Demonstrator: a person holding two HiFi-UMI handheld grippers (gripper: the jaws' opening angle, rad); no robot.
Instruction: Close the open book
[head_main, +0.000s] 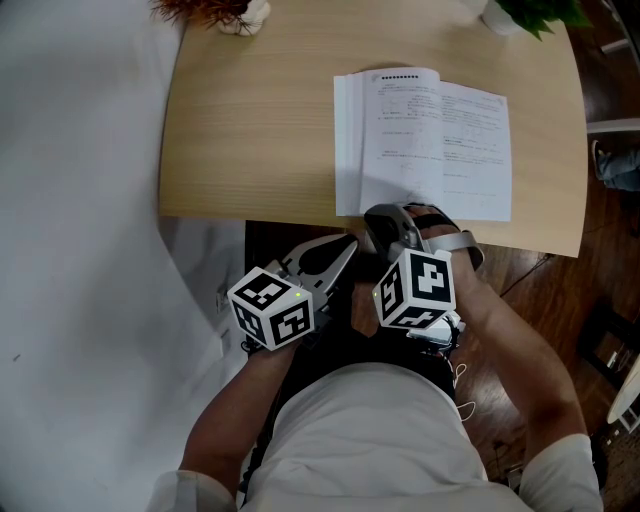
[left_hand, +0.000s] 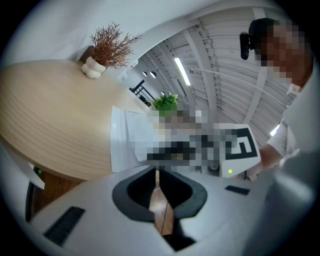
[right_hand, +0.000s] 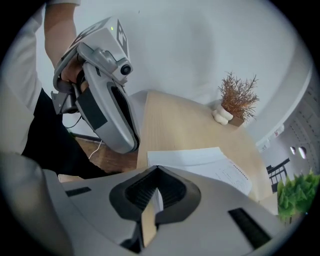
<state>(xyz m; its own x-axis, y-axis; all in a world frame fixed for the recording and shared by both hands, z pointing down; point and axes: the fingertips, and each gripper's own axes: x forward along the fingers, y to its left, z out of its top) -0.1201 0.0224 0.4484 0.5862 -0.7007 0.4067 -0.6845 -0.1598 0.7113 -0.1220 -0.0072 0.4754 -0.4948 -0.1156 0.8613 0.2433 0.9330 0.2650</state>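
An open book (head_main: 430, 140) of white printed pages lies flat on the light wooden table (head_main: 260, 120), close to its front edge. In the head view my right gripper (head_main: 385, 215) points steeply down with its tips at the book's near edge. Its jaws are shut in the right gripper view (right_hand: 157, 170), the book (right_hand: 200, 160) just beyond them. Whether a page is pinched does not show. My left gripper (head_main: 350, 243) hangs off the table's front edge, left of the right one. Its jaws meet with nothing between them (left_hand: 156, 172), and the book (left_hand: 125, 145) lies ahead.
A dried plant in a white vase (head_main: 225, 12) stands at the table's far left. At the far right is a green potted plant (head_main: 530, 12). Dark wooden floor (head_main: 540, 290) shows below the table edge, and a white surface (head_main: 80, 250) fills the left.
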